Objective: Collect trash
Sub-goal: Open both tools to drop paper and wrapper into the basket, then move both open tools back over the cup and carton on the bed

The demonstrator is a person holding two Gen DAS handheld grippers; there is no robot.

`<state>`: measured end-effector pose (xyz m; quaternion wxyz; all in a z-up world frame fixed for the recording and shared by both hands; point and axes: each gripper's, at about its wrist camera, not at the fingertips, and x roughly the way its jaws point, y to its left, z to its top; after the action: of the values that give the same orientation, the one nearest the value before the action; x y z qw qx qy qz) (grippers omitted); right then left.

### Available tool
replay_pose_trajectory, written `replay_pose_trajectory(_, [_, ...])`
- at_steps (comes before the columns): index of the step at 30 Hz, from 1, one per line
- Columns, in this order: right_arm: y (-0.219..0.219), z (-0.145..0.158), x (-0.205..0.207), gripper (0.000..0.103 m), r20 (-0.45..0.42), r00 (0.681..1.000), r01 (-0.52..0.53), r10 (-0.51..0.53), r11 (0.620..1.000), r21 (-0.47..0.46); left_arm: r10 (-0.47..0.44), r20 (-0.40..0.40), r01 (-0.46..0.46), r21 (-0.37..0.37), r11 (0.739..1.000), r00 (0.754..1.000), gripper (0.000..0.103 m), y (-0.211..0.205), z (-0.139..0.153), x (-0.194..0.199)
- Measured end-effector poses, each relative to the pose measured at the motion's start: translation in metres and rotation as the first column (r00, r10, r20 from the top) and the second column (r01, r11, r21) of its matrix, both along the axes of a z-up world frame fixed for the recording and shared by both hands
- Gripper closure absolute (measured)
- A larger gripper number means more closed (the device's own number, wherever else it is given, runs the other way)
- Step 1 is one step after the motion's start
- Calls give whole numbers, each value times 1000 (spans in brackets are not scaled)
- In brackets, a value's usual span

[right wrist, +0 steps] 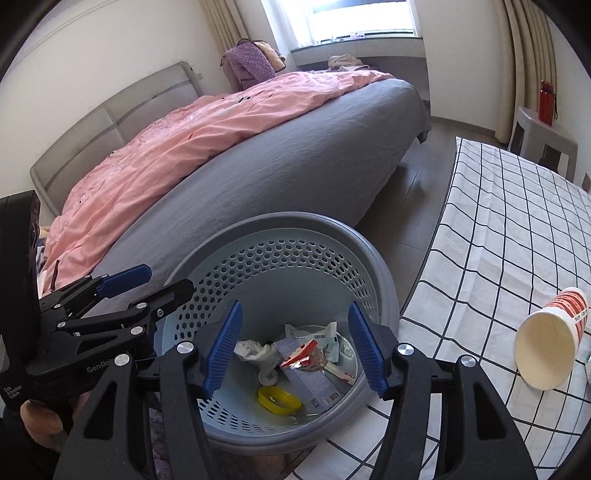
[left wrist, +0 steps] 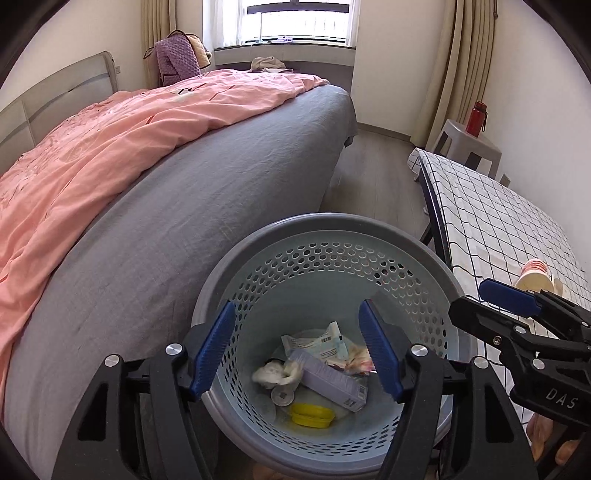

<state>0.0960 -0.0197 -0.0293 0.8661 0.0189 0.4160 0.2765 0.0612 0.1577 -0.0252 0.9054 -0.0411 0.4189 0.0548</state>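
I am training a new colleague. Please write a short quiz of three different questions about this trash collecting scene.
1. True or false: the left tool is holding a piece of trash.
2. Where does the paper cup lie? A) in the basket B) on the checked tablecloth C) on the bed
3. Fill in: the round lid in the basket is ____.

Key: 1 false, both tools are open and empty; 2 B; 3 yellow.

bed (left wrist: pixel 229 177) left, grey sheet | pink duvet (left wrist: pixel 110 136) on top | purple blanket (left wrist: pixel 176 61) far left | window (left wrist: pixel 295 20) far | red bottle (left wrist: pixel 476 117) on grey stool (left wrist: pixel 467 146) far right | checked tablecloth (right wrist: pixel 517 229) right
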Motion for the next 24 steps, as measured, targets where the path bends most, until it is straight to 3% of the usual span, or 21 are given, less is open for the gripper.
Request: replay_pose_trajectory(24, [-1, 1, -5, 40, 3, 1000, 12, -12, 1000, -14, 8, 13, -8, 2, 1000, 1000, 36, 3, 3, -3])
